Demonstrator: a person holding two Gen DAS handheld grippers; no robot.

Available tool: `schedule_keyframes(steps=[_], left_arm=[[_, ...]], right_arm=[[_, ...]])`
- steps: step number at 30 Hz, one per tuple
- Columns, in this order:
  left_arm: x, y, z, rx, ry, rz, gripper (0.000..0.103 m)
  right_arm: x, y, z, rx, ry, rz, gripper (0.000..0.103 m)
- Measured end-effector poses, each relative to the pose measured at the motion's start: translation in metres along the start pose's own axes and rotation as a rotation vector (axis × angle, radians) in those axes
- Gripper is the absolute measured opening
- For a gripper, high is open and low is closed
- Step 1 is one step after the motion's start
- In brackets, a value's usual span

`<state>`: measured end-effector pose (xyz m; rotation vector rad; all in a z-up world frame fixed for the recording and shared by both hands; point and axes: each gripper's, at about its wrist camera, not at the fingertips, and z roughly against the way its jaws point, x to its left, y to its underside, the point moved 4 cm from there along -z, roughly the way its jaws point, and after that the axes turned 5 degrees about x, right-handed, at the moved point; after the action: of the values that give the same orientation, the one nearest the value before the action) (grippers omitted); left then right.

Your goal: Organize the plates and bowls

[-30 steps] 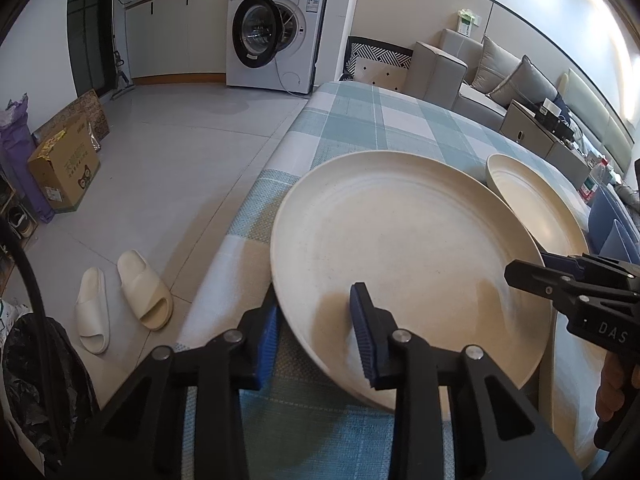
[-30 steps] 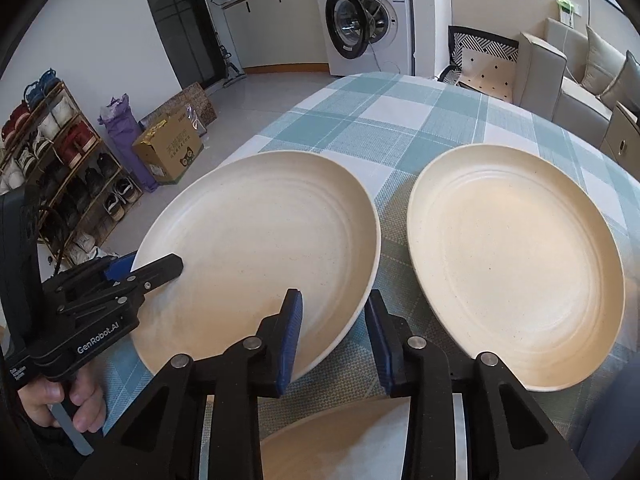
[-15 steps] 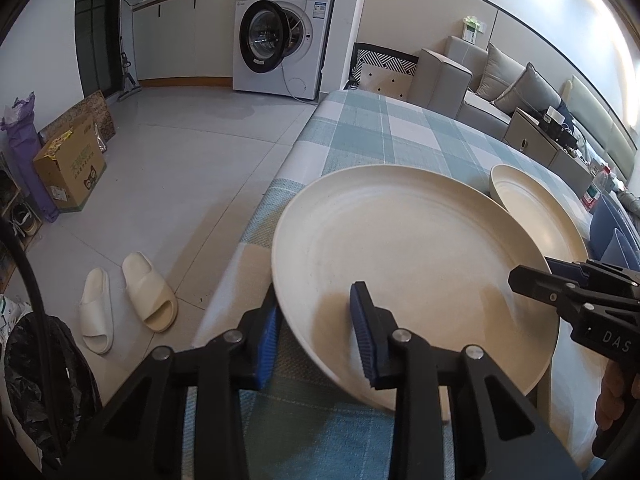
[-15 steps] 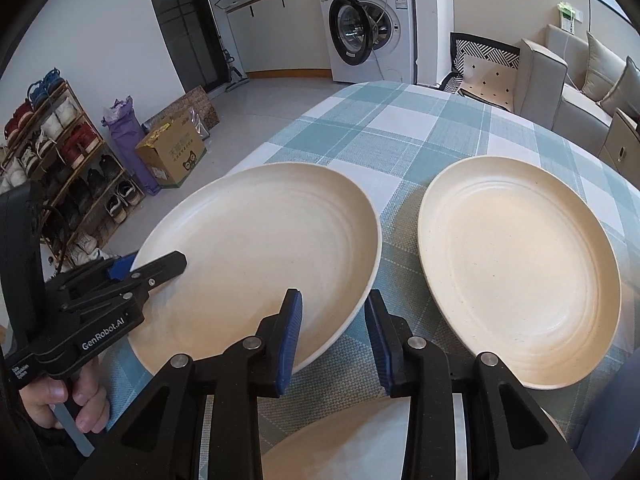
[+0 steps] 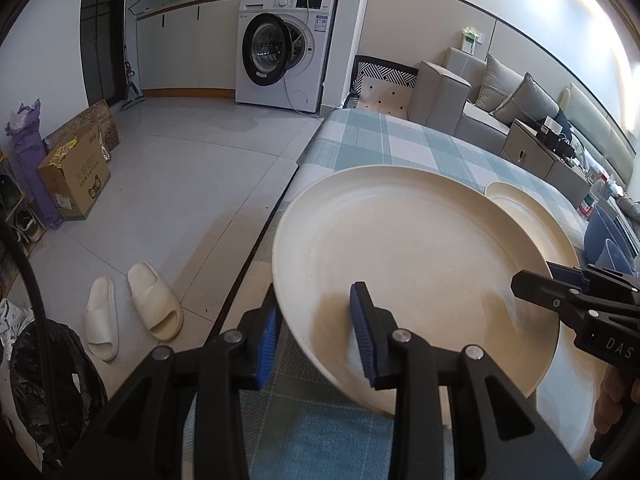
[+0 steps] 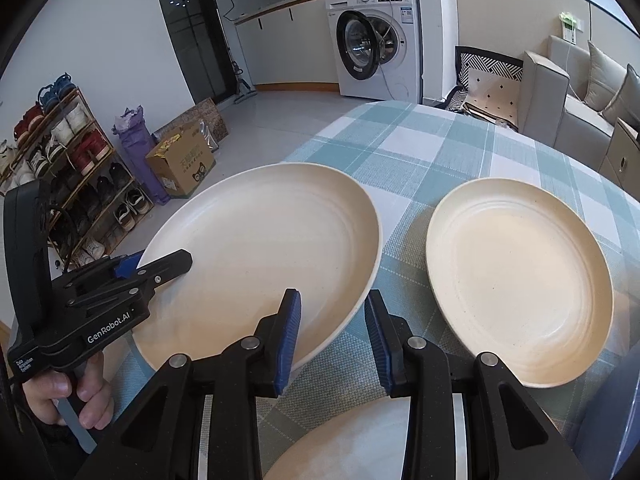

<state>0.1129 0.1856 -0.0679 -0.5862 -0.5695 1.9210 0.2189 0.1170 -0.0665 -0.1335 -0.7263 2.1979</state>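
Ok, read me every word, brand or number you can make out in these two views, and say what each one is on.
"GenRobot.AI": black left gripper body.
"Data Acquisition System": small, same gripper's handle end.
"DAS": black right gripper body, cut off by the frame edge.
Brown cardboard box: printed characters and a cat face, unreadable.
White washing machine: blue sticker and panel text too small.
Cream round plates: no markings.
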Motion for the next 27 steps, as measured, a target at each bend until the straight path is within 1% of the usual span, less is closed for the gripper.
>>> schedule_keyframes(steps=[7, 12, 27], left_arm=[[-0.004, -0.004, 0.018, -0.038, 0.002, -0.012, 0.033], [-0.008, -0.005, 0.027, -0.05, 0.015, -0.019, 0.033], [-0.028, -0.008, 0.054, -0.098, 0.037, -0.072, 0.033]], right_arm=[[0.006, -0.001, 0.02, -0.037, 0.019, 0.021, 0.034], [0.01, 0.0, 0.038, -0.062, 0.03, 0.025, 0.034], [0.006, 0.012, 0.079, -0.118, 0.051, 0.008, 0.034]])
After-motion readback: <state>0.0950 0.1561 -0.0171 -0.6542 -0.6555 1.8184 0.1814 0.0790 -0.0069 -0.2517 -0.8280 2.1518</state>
